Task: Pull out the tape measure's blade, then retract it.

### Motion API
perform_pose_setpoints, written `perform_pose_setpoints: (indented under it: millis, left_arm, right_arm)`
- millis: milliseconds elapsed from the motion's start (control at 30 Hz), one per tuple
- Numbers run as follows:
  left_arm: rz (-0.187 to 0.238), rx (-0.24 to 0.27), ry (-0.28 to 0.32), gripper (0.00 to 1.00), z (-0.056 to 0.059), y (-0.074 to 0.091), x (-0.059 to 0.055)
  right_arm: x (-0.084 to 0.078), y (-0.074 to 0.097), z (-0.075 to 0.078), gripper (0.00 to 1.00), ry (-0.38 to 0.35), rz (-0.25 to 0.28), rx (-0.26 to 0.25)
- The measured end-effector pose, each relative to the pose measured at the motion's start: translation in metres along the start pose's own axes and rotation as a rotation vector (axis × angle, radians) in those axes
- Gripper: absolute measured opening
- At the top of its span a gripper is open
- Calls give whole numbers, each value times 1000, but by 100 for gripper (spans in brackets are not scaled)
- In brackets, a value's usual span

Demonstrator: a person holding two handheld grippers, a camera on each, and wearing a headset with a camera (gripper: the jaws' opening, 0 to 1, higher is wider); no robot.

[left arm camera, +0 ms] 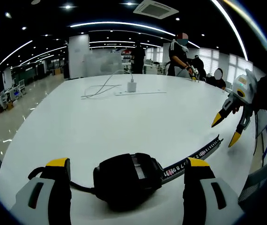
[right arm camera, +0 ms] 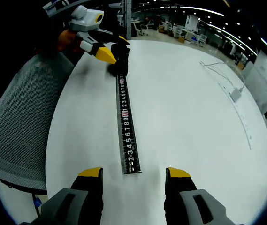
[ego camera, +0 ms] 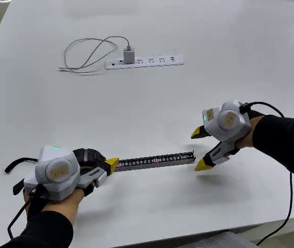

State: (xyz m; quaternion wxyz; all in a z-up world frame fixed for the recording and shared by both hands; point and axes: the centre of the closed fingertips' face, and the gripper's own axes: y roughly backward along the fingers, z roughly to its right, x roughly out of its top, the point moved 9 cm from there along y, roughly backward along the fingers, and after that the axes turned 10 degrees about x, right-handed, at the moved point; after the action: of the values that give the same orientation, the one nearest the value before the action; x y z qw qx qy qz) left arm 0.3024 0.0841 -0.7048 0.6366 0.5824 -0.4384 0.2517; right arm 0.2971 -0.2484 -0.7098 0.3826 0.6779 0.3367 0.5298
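A black tape measure case [ego camera: 87, 156] lies on the white table [ego camera: 152, 108] at the near left. My left gripper [ego camera: 101, 159] straddles the case [left arm camera: 128, 180], jaws open, with small gaps on both sides. The black blade [ego camera: 154, 160] is drawn out to the right and lies flat on the table. Its free end stops between the yellow tips of my right gripper [ego camera: 199, 150], which is open and not touching it. In the right gripper view the blade [right arm camera: 125, 122] runs from between my right gripper [right arm camera: 134, 172] away to the case [right arm camera: 119, 58]. The blade [left arm camera: 199, 152] also reaches toward the right gripper [left arm camera: 227, 129].
A white power strip [ego camera: 144, 61] with a plugged charger and a looped cable [ego camera: 87, 51] lies at the back of the table. A grey mesh chair [right arm camera: 20, 122] stands beside the near table edge. People stand in the background beyond the far edge.
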Motion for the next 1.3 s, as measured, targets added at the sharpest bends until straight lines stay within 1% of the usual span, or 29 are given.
perform_pose_setpoints:
  millis: [167, 233, 333, 433, 467, 600, 667, 733, 800, 900, 1000, 1067, 1200, 1300]
  left_arm:
    - [-3, 1, -13, 99, -1, -2, -3]
    - [-6, 4, -2, 98, -1, -2, -3]
    - [-12, 2, -5, 98, -1, -2, -6]
    - [-16, 2, -5, 98, -1, -2, -7]
    - [-13, 3, -3, 99, -1, -3, -7]
    - [-5, 1, -2, 98, -1, -3, -6]
    - [-7, 1, 3, 98, -2, -4, -6]
    - [-9, -1, 14, 98, -2, -4, -6]
    - [-7, -5, 12, 99, -1, -4, -6]
    - [-5, -6, 2, 99, 0, -3, -6]
    - [-5, -2, 13, 98, -1, -4, -7]
    - [-8, -1, 16, 98, -1, -4, -7]
    - [-1, 2, 25, 95, 0, -4, -5]
    - [-8, 10, 27, 92, 0, -4, -6]
  right_arm:
    - [0, -5, 2, 39, 11, -13, 8]
    - [2, -5, 1, 37, 24, -22, 10]
    - [0, -8, 1, 33, 33, -32, 17]
    - [0, -10, 1, 32, 31, -42, 25]
    - [1, -11, 1, 30, 41, -46, 26]
    - [0, -12, 0, 25, 38, -57, 37]
    - [-1, -13, 0, 22, 29, -59, 53]
    - [-1, -14, 0, 20, 39, -62, 53]
    - [0, -15, 1, 18, 41, -61, 58]
    - [1, -15, 1, 16, 44, -62, 56]
    - [2, -15, 3, 12, 49, -66, 53]
    - [2, -16, 3, 12, 45, -66, 55]
    - [1, -17, 2, 12, 53, -78, 64]
    - [2, -17, 2, 12, 57, -86, 61]
